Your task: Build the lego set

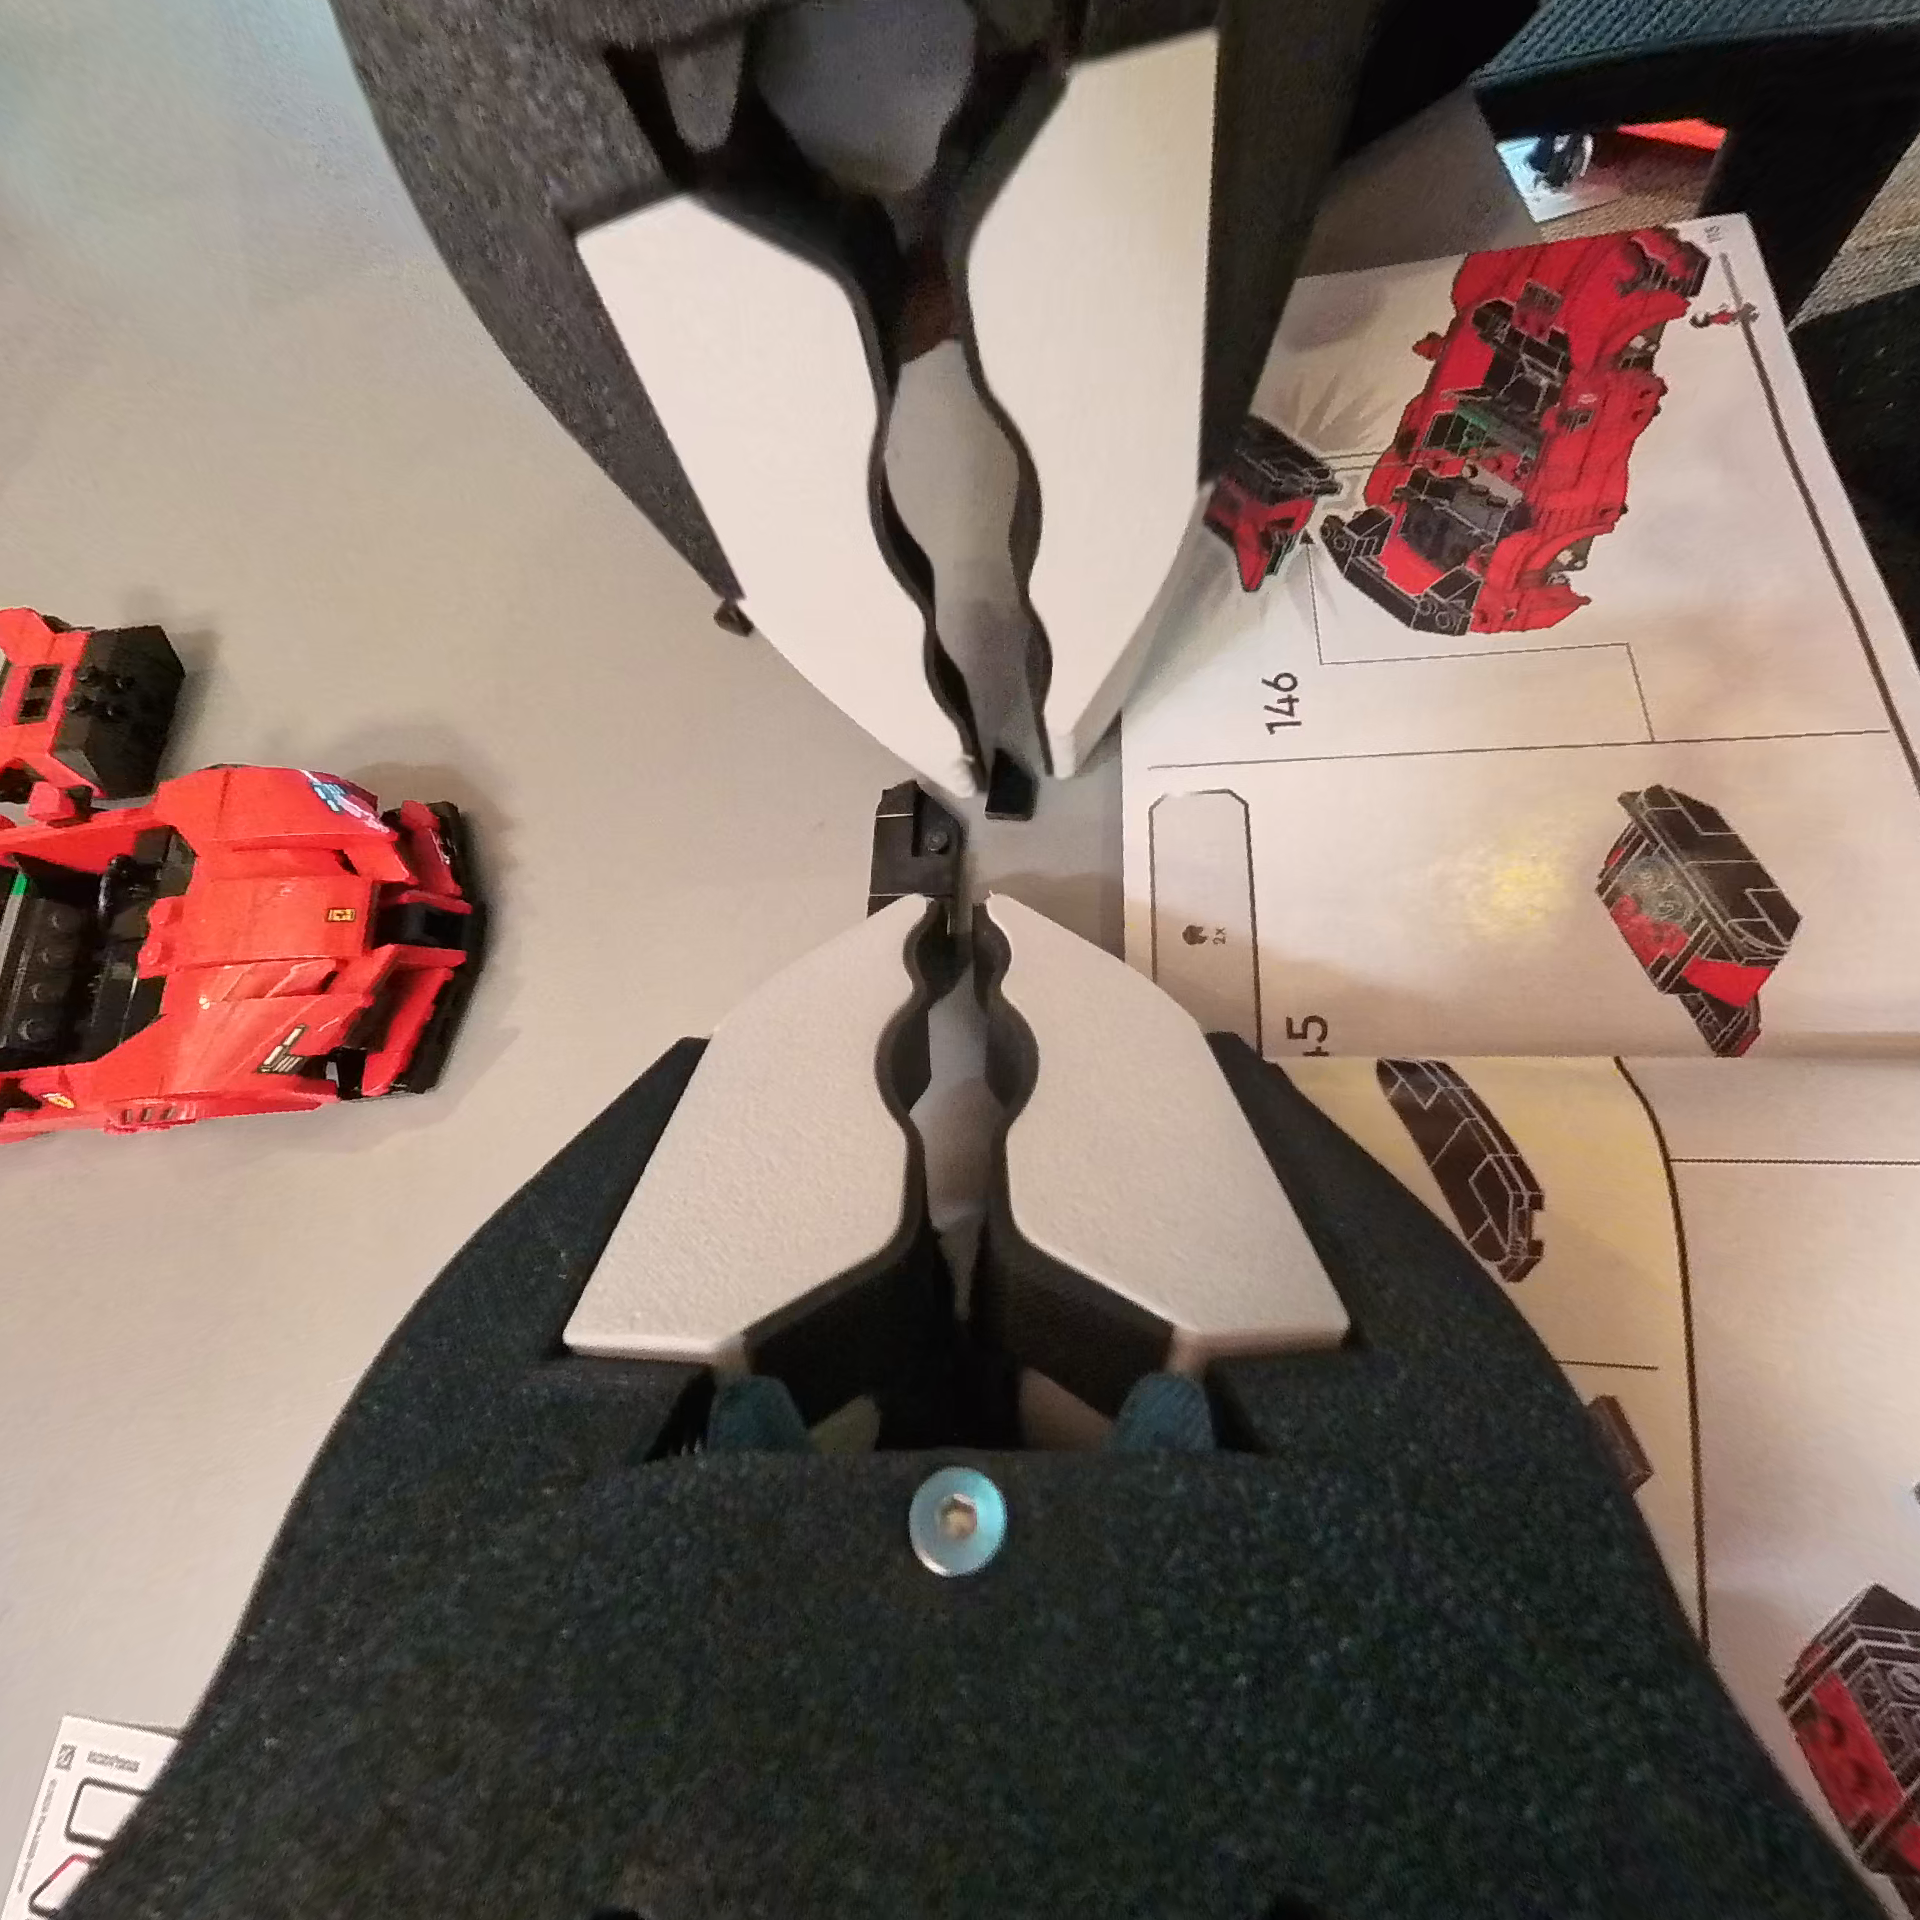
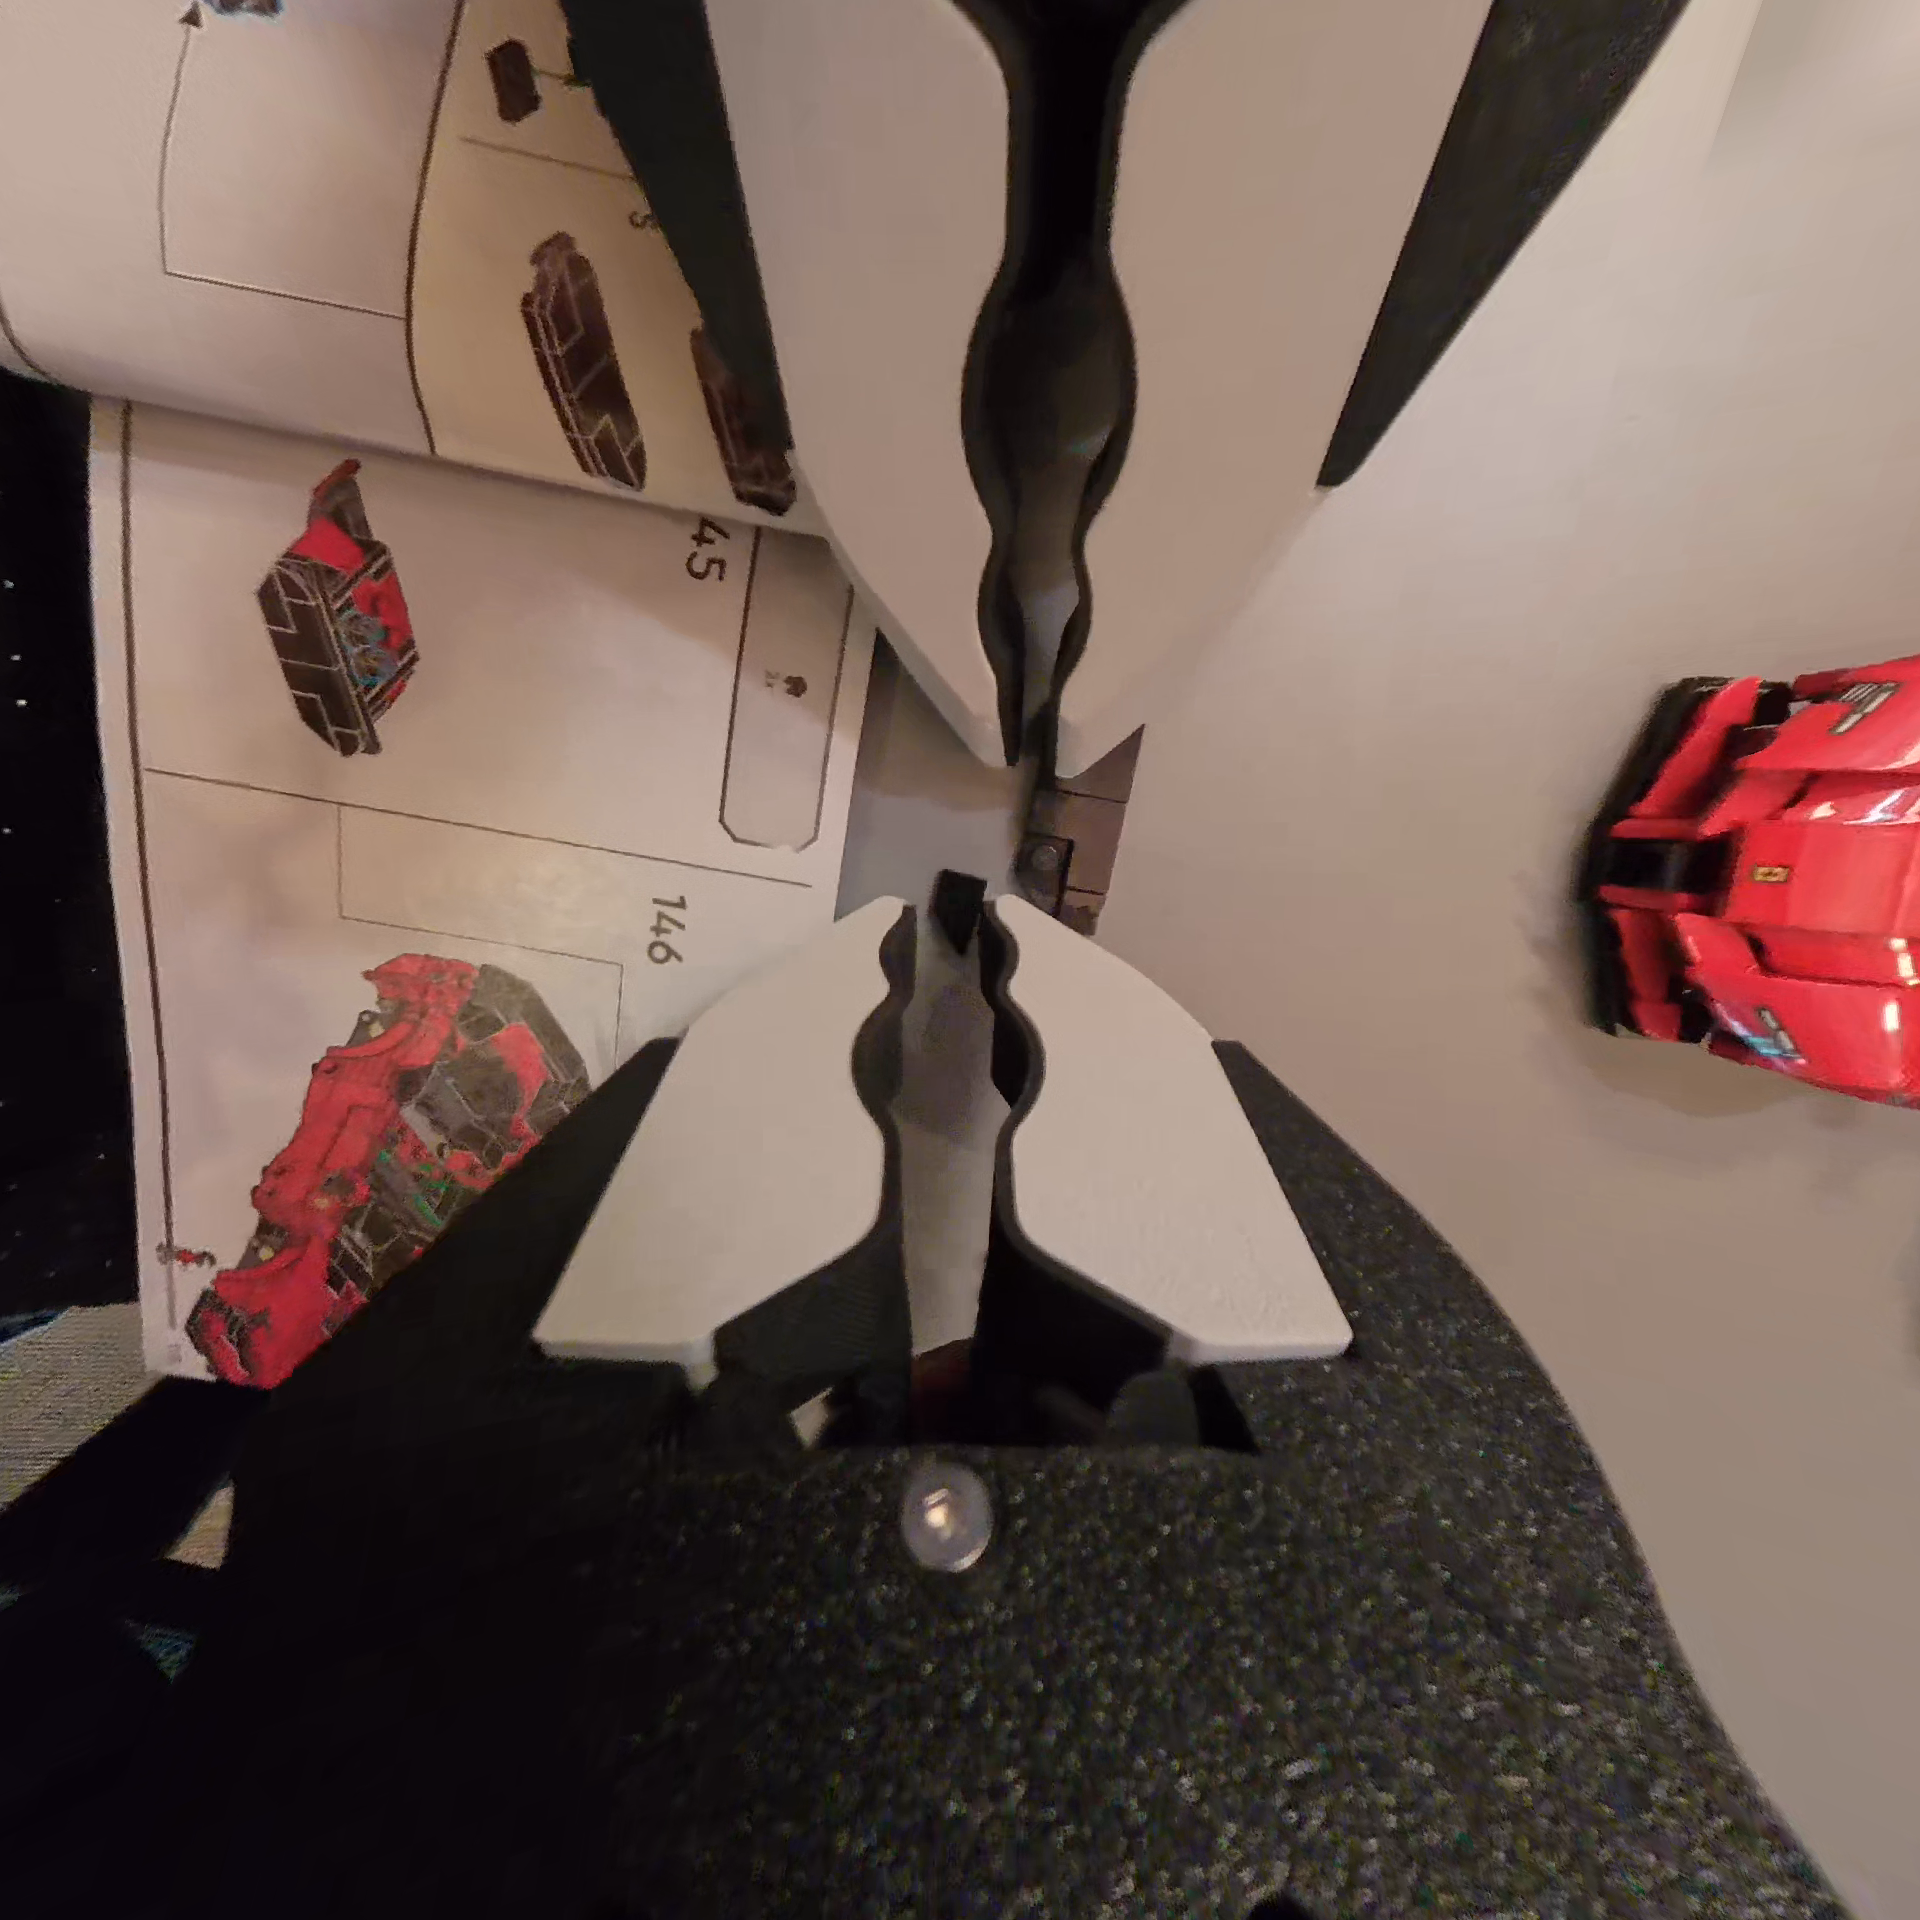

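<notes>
The two grippers meet tip to tip over a smooth, pale table (image 1: 312, 416), each built of flat white wedge-shaped fingers with wavy black inner edges set in a grainy black body. The left gripper (image 1: 951, 914) has its jaws drawn close together on the edge of a small black lego assembly (image 1: 914, 857), an angular piece with a single round stud on its face, held just above the tabletop. Opposite it, the right gripper (image 2: 951, 920) has its jaws nearly closed, pinching a tiny black wedge-shaped lego piece (image 2: 958, 906) at the very tips; that piece sits just beside the black assembly (image 2: 1070, 842), and whether the two touch cannot be told. In the left wrist view the right gripper (image 1: 1003, 774) comes in from the far side with the same small piece (image 1: 1010, 795) at its tips. An open paper instruction booklet (image 1: 1507, 727) lies to the right, its glossy pages printed with red and black car drawings. To the left stands the partly built red lego car (image 1: 239, 935), shiny and angular, with a separate red and black section (image 1: 83, 696) just beyond it.
</notes>
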